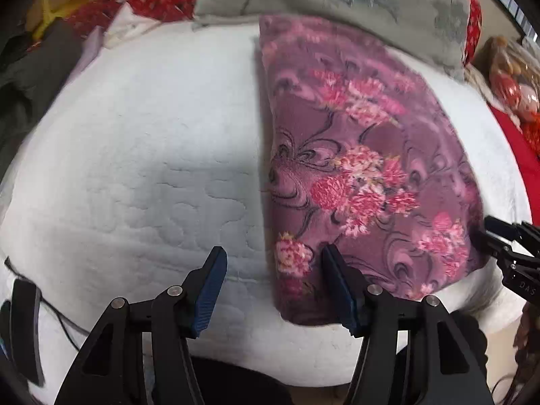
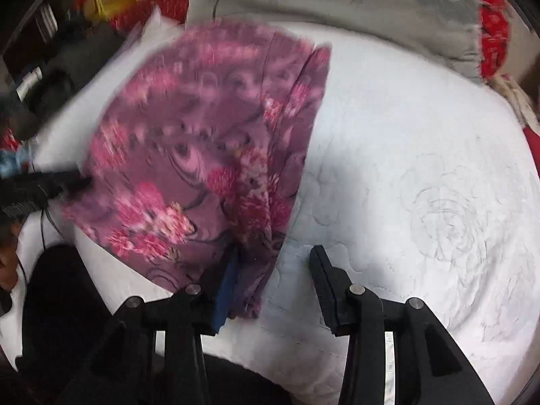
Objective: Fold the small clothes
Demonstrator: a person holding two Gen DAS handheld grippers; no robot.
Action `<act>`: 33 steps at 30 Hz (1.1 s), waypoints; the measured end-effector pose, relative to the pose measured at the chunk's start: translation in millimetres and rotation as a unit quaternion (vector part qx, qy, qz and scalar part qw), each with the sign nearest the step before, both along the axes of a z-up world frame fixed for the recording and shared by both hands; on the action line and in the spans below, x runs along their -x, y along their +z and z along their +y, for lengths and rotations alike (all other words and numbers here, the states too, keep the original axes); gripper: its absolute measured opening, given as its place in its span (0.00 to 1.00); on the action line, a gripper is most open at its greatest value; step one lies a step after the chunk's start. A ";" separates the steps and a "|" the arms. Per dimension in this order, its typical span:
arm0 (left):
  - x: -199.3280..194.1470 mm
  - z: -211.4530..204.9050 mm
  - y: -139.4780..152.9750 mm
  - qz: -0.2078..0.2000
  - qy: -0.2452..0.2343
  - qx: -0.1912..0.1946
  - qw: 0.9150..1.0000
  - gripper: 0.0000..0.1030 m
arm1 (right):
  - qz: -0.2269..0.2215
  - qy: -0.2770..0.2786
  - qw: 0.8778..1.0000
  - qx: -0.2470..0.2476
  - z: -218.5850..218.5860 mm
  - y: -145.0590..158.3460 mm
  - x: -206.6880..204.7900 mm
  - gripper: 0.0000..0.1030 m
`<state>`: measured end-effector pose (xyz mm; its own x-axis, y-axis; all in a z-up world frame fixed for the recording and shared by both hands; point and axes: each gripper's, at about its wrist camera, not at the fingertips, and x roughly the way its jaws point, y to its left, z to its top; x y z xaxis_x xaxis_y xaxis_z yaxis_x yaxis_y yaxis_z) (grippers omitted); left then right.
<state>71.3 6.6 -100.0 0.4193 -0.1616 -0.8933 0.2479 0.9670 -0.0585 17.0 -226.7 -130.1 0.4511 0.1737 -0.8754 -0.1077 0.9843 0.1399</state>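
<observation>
Both grippers, left gripper [image 1: 273, 266] and right gripper [image 2: 275, 263], hover with jaws wide, holding nothing. Folded purple floral garment [image 1: 364, 155] lies flat on the white bed [image 1: 135, 135], apparently released

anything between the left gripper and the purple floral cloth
Nothing visible. The left gripper is open right at the near left edge of the cloth, with only bare white quilt beside it. The right gripper is open at the opposite edge.

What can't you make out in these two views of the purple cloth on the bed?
- Purple cloth, right wrist view: motion blur smears its pattern and far edge.
- Left gripper, right wrist view: cut off by the frame edge and blurred.
- Right gripper, left wrist view: mostly cut off by the edge.
</observation>
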 end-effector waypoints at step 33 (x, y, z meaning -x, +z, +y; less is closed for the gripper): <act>131.8 -14.2 52.6 -0.117 0.009 -0.073 0.990 0.77 | -0.115 -0.097 0.983 0.110 29.6 98.4 108.0 0.99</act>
